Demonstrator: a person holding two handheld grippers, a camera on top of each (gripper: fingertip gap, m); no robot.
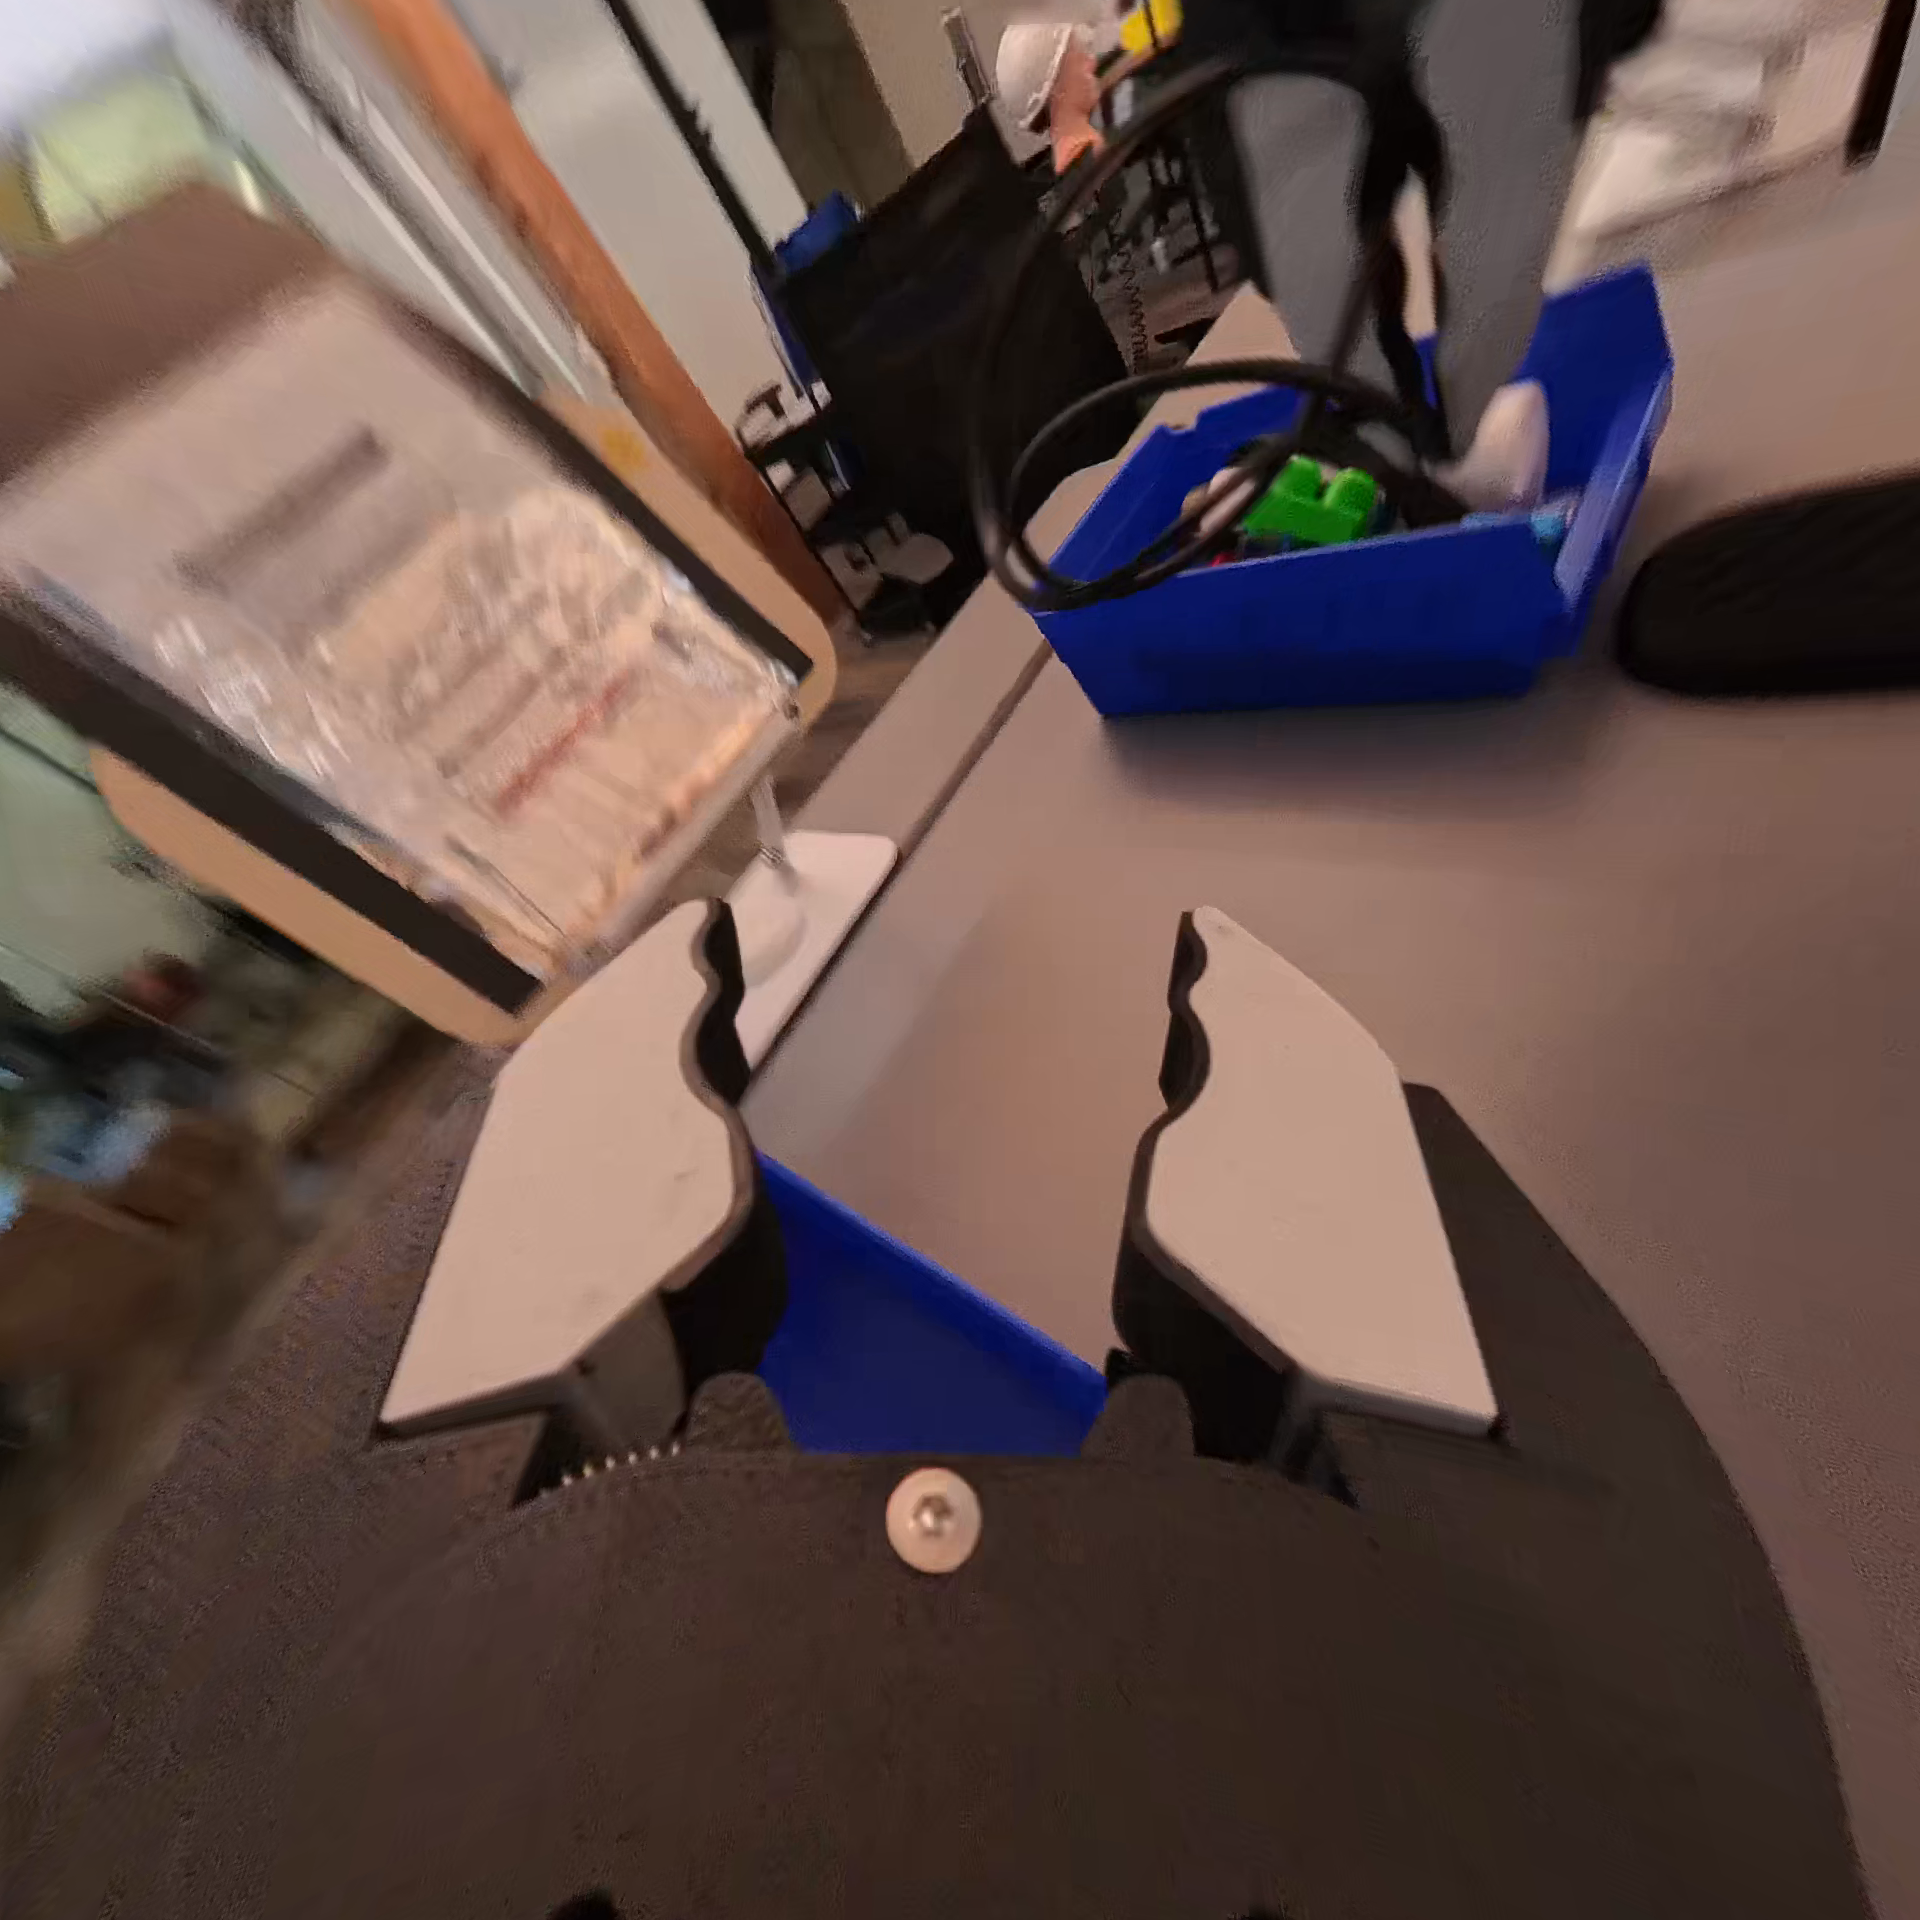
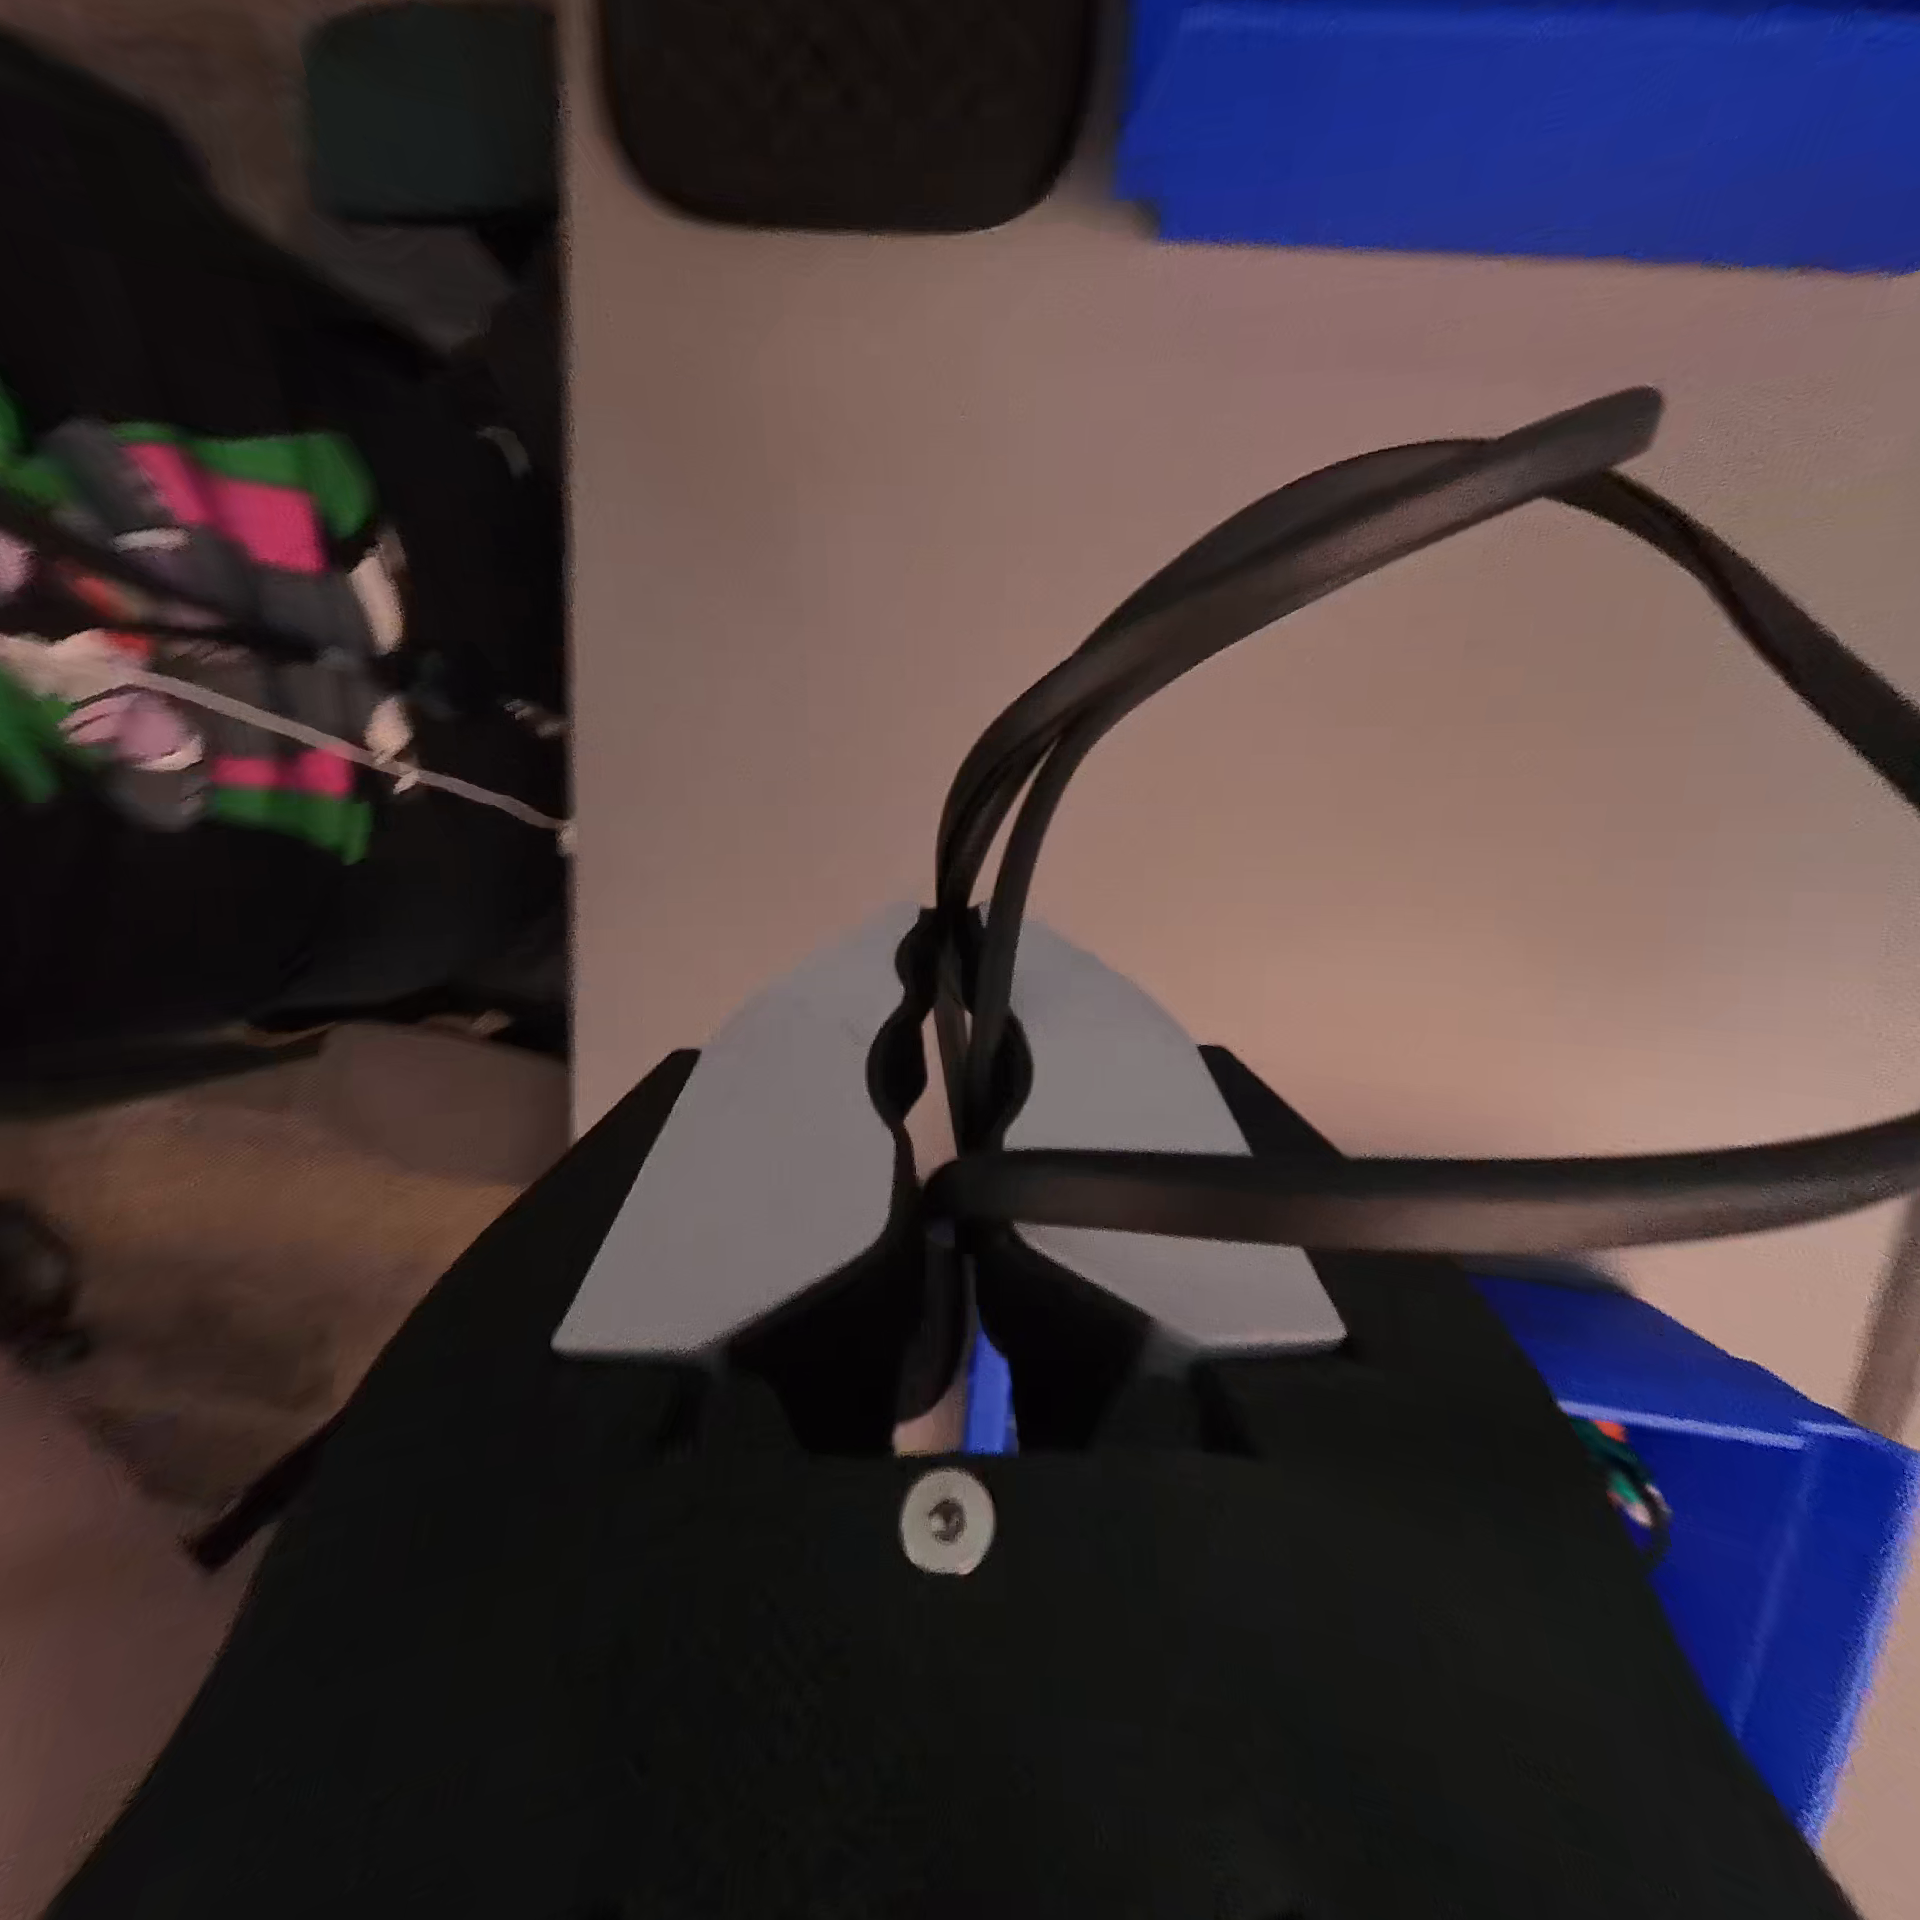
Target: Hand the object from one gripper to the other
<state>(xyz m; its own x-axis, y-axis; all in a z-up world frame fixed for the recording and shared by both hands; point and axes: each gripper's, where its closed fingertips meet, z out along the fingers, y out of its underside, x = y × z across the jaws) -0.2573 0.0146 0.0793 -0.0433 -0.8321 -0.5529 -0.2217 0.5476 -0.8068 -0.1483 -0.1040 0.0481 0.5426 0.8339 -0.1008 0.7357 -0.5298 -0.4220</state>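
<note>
Cable point(image 2: 1299, 582): black, looped, pinched between the right tongs' fingers, arching forward and off to their right above the bench point(image 2: 831, 520).
Right tongs point(image 2: 951, 935): clamped on the cable.
Left tongs point(image 1: 956, 935): fingers spread wide, nothing between them; a blue bin edge point(image 1: 914, 1340) lay just below them.
Cable from the left tongs: loops point(image 1: 1049, 488) hung well ahead over a blue bin point(image 1: 1299, 634) of toys.
Pad point(image 1: 1777, 592): black, right of that bin.
Sign point(image 1: 416, 665): blurred, ahead-left.
</note>
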